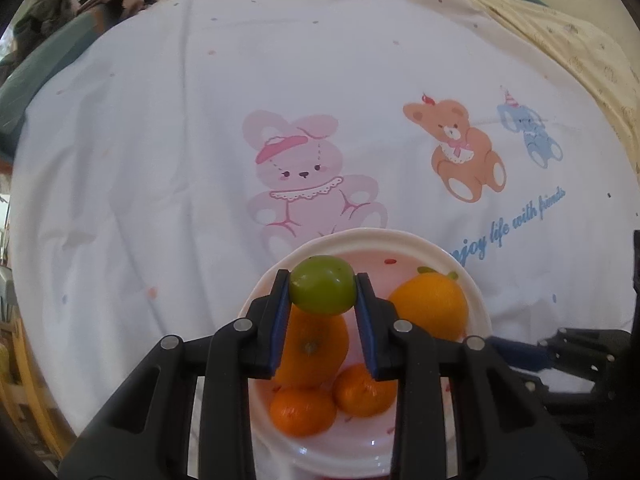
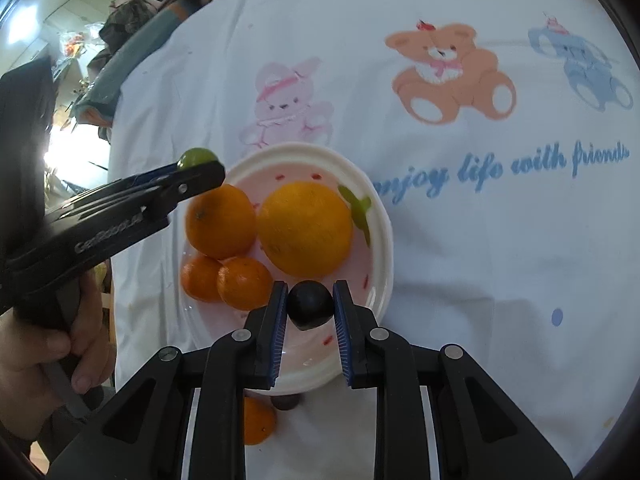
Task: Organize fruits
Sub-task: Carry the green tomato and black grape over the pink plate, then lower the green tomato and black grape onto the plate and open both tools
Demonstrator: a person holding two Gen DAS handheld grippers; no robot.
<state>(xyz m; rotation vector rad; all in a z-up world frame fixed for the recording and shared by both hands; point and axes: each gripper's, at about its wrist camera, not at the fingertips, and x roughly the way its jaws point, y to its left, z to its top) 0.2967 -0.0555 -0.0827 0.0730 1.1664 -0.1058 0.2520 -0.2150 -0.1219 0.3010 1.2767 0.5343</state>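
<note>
Left gripper clamped a green fruit between its blue pads, held above the white plate. Right gripper pinched a dark round fruit, possibly a plum, over the plate's near side. On the plate: two large oranges and two small mandarins, touching. Another mandarin lay on the printed cloth just beside the plate's near rim.
</note>
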